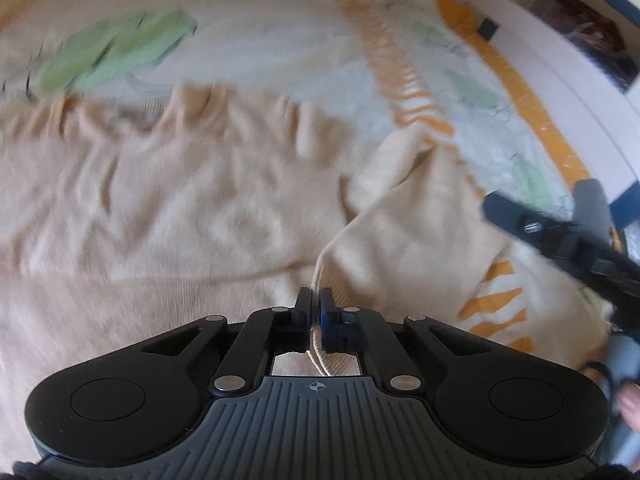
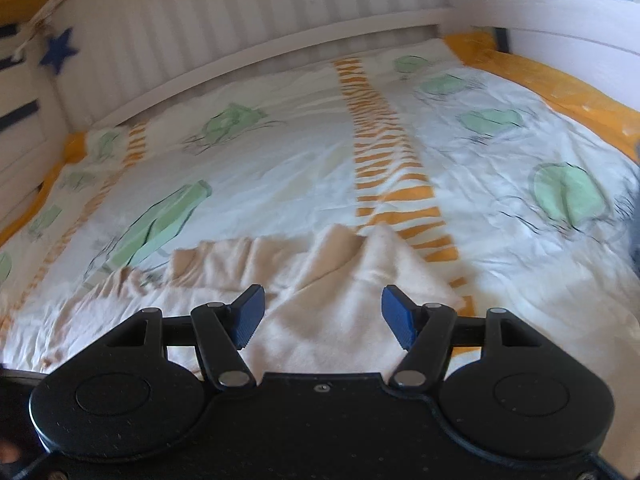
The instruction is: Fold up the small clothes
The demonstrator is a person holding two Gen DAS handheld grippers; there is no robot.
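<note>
A beige knit sweater [image 1: 168,200] lies spread on the bed. Its sleeve [image 1: 400,248] is folded across toward the body. My left gripper [image 1: 315,312] is shut on the sleeve's ribbed cuff, which runs between its fingers. The right gripper shows in the left wrist view at the right edge [image 1: 552,236], above the sleeve. In the right wrist view my right gripper [image 2: 322,314] is open and empty, just above the sweater [image 2: 320,280]. The views are motion-blurred.
The bed cover [image 2: 280,152] is white with green shapes and an orange striped band [image 2: 384,140]. A white slatted bed frame [image 2: 240,28] runs along the far side. An orange sheet edge [image 2: 560,84] shows at the right.
</note>
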